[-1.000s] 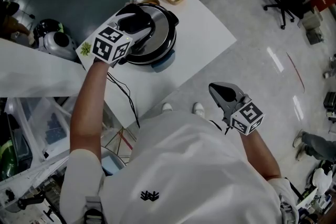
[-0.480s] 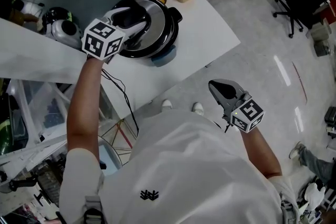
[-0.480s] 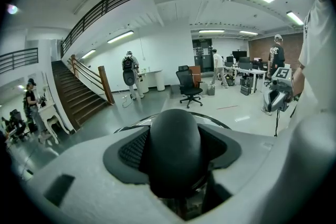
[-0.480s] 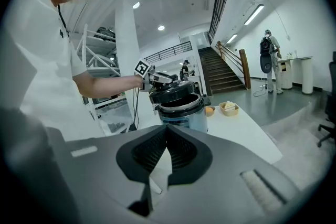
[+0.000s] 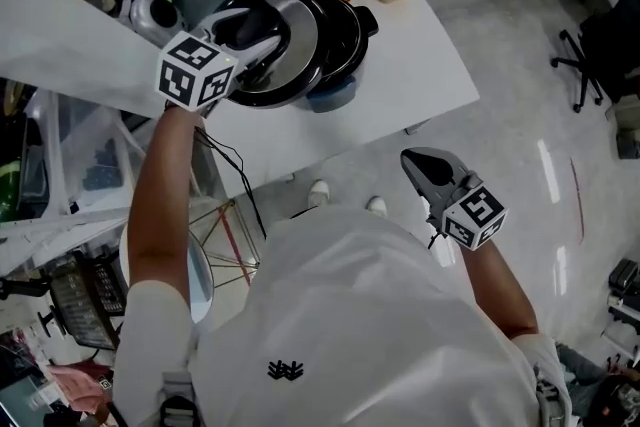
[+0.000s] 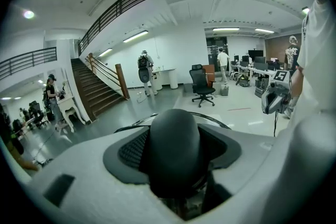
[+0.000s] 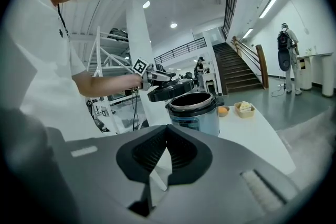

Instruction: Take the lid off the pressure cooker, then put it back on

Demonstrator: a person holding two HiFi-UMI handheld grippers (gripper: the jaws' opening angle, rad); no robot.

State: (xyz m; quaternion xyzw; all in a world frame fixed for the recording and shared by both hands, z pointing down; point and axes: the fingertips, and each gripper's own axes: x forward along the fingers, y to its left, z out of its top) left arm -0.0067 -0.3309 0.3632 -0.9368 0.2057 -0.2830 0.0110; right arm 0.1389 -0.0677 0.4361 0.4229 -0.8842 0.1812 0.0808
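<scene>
Lid [image 7: 168, 90] hangs in the air just up and to the left of the pressure cooker pot [image 7: 195, 110], tilted and clear of the pot's rim. It is carried by the left tool [image 5: 250, 27], whose pale grey jaws are clamped on either side of the lid's knob [image 6: 174, 147]. That knob is a smooth, matte black dome. The lid around it is a shallow disc of shiny metal with a dark edge. The pot stands open on the white tabletop [image 5: 425, 75]. It is a round drum with a bright metal rim, black side handles and a glossy bluish wall. Near the pot's right side on the tabletop sits a small square dish [image 7: 244, 108] holding pale food. Well to the right of the pot and off the tabletop, the right tool [image 5: 417, 162] holds nothing, its ribbed black pads brought together at the tips.
</scene>
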